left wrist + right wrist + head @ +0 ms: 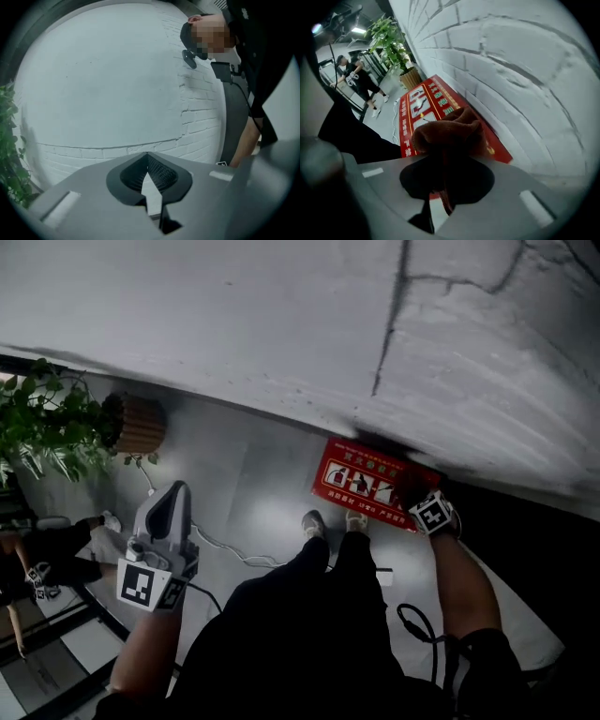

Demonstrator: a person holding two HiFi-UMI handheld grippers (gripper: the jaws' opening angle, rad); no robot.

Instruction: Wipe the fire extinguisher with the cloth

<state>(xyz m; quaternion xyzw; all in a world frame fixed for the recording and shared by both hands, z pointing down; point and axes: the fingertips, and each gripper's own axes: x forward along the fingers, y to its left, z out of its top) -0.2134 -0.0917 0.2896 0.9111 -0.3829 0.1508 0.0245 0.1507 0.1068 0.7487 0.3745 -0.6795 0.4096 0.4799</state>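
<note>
Potted plant by the brick wall; perhaps a cable nearby.

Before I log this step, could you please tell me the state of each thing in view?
red box: on the floor against the wall.
cloth: bunched, held near the red box.
right gripper: shut on the cloth.
left gripper: shut, empty.
plant: upright in its pot.

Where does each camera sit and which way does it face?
Head view: on the person's head, steeply down at legs, shoes, forearms, left gripper, and right gripper at the red box by the wall.
Left gripper view: on the left gripper, facing the wall over shut, empty jaws; person's arm at right.
Right gripper view: on the right gripper, down past its clamped cloth at the red box.
Shared: head and right gripper views both show the red box and potted plant.
</note>
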